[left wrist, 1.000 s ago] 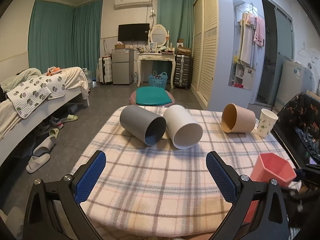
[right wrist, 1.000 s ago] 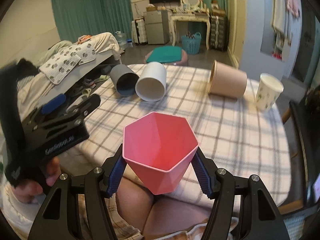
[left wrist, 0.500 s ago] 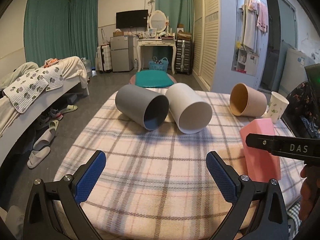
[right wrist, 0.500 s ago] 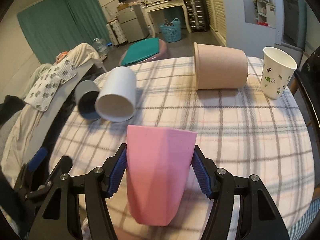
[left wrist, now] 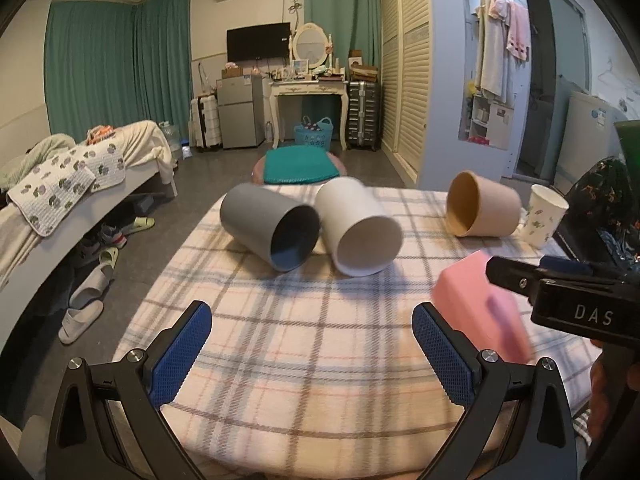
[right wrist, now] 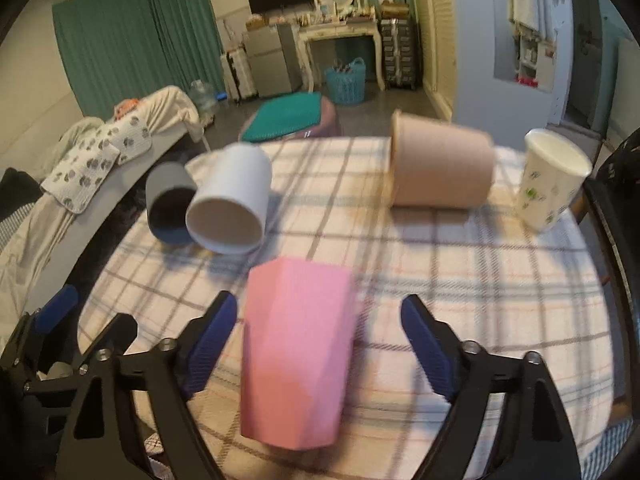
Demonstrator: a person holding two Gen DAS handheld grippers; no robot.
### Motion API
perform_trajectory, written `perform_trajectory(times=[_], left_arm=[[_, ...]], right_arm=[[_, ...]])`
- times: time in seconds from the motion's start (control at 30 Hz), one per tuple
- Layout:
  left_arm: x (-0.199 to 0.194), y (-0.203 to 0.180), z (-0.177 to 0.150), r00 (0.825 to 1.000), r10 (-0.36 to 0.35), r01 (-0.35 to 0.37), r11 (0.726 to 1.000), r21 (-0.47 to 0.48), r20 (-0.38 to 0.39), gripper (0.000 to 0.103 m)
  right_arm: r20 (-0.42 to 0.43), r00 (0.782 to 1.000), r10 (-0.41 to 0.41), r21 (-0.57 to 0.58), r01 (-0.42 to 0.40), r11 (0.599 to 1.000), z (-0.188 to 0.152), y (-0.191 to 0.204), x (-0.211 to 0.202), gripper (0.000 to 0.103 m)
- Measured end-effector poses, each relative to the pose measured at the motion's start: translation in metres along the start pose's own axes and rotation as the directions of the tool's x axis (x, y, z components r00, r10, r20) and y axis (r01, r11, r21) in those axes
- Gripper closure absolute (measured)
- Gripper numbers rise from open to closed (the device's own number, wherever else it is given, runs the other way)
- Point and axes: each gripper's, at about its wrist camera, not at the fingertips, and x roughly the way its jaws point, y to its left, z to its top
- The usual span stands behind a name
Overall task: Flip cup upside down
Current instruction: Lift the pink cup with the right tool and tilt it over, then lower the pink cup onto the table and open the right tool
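A pink faceted cup (right wrist: 296, 356) stands upside down on the checked tablecloth (right wrist: 460, 264), blurred by motion. My right gripper (right wrist: 320, 340) is open around it; the left pad is close to the cup and the right pad stands well clear. The cup also shows at the right of the left wrist view (left wrist: 480, 304), with the right gripper's black body beside it. My left gripper (left wrist: 312, 344) is open and empty above the near part of the table.
A grey cup (left wrist: 272, 228), a white cup (left wrist: 360, 228) and a tan cup (left wrist: 480, 210) lie on their sides further back. A printed paper cup (left wrist: 544, 216) stands upright at the far right. A bed (left wrist: 60, 184) is left of the table.
The right gripper turned the pink cup from mouth-up to upside down, lowered it to the table, and opened its jaws. The left gripper stayed open and moved slightly forward.
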Motion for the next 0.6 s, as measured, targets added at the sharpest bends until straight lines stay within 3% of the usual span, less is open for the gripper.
perform_trajectory(times=[0.17, 0.33, 0.47, 0.6], left_arm=[[-0.013, -0.029, 0.004, 0.998, -0.059, 0.059, 0.998, 0.009, 0.022, 0.000], [-0.010, -0.071, -0.004, 0.990, -0.138, 0.138, 0.990, 0.029, -0.018, 0.000], [0.000, -0.099, -0.015, 0.986, -0.158, 0.161, 0.986, 0.054, -0.057, 0.000], [0.014, -0.106, -0.023, 0.987, -0.134, 0.138, 0.990, 0.033, -0.087, 0.002]], right_arm=[[0.109, 0.990, -0.091, -0.032, 0.095, 0.995, -0.001, -0.019, -0.037, 0.015], [0.180, 0.973, -0.147, -0.008, 0.151, 0.988, -0.009, -0.050, -0.064, 0.014], [0.195, 0.969, -0.153, 0.046, 0.147, 0.988, -0.017, -0.078, -0.072, 0.014], [0.168, 0.972, -0.162, 0.085, 0.149, 0.985, -0.026, -0.100, -0.063, 0.014]])
